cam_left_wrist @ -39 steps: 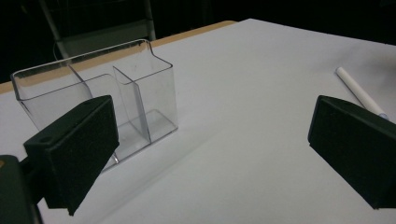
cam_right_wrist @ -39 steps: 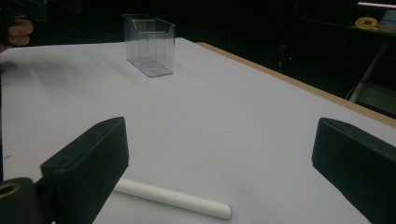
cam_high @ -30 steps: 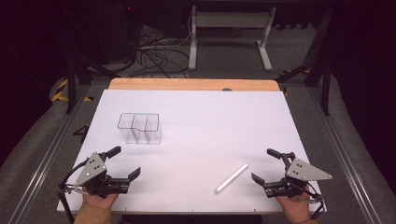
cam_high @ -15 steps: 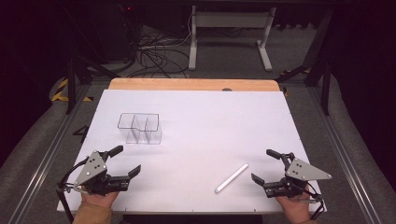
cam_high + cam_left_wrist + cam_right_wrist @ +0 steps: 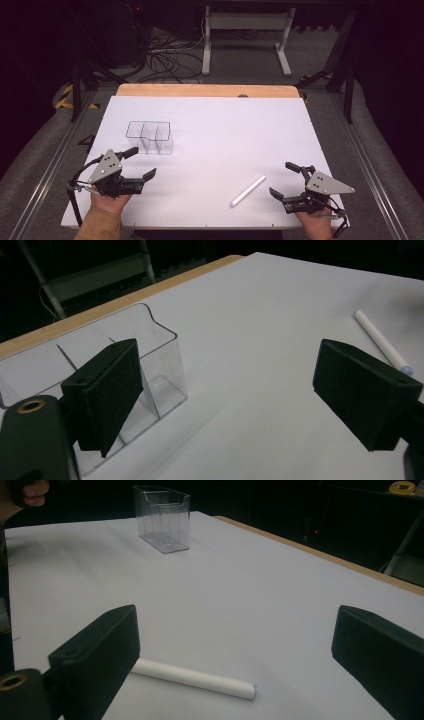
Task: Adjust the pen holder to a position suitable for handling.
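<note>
A clear plastic box (image 5: 150,136) with dividers stands on the white table (image 5: 215,130), left of centre. My left gripper (image 5: 141,162) hovers just in front of it, near the table's front left. It is open; its jaws have just been closing a little, with nothing between them. In the left gripper view the box (image 5: 155,360) sits behind the left jaw of the gripper (image 5: 225,385), and a white stick (image 5: 380,342) lies far right. My right gripper (image 5: 281,178) is open at the front right. The white stick (image 5: 248,191) lies just left of it, close before the jaws (image 5: 195,678).
A wooden strip (image 5: 205,90) runs along the table's far edge. Behind it are a desk frame (image 5: 245,35) and cables (image 5: 165,60) on the dark floor. In the right gripper view the clear box (image 5: 162,517) stands far off, with a hand (image 5: 30,492) at top left.
My left gripper has risen slightly and edged toward the clear box. The right gripper, the stick and the box have stayed put.
</note>
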Available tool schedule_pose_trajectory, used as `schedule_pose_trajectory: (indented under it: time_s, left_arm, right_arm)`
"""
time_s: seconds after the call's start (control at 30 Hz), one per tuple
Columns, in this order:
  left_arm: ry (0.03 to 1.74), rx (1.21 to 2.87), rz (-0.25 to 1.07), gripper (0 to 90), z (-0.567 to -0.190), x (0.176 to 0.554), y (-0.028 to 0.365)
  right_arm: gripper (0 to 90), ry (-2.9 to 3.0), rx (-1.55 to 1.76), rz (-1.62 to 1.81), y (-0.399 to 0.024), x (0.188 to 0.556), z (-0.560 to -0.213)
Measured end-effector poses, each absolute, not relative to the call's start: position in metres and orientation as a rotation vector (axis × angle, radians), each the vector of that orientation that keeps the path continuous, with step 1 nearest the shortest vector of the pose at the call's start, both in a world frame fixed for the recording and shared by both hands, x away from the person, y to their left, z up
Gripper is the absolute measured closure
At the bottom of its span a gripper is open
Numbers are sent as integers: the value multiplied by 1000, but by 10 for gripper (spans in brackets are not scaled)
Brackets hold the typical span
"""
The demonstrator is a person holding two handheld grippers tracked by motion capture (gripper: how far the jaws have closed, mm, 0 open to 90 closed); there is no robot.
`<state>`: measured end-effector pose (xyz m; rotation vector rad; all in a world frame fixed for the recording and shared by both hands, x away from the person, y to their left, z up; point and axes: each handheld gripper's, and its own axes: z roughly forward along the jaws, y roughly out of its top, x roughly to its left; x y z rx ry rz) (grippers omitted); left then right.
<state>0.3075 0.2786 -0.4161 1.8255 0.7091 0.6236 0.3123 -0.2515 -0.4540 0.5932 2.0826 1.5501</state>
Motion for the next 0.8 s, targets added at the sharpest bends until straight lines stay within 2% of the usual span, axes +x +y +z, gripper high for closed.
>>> schedule_pose_trajectory:
  time_s: [0.57,0.8]
  left_arm:
    - [736,1870,608,163,-402,334,287]
    - [697,1984,561,239,-386,344,290]
  right_arm:
    - [60,2094,594,1543,-251,311,-455]
    - [60,2100,593,1543,-251,311,-456]
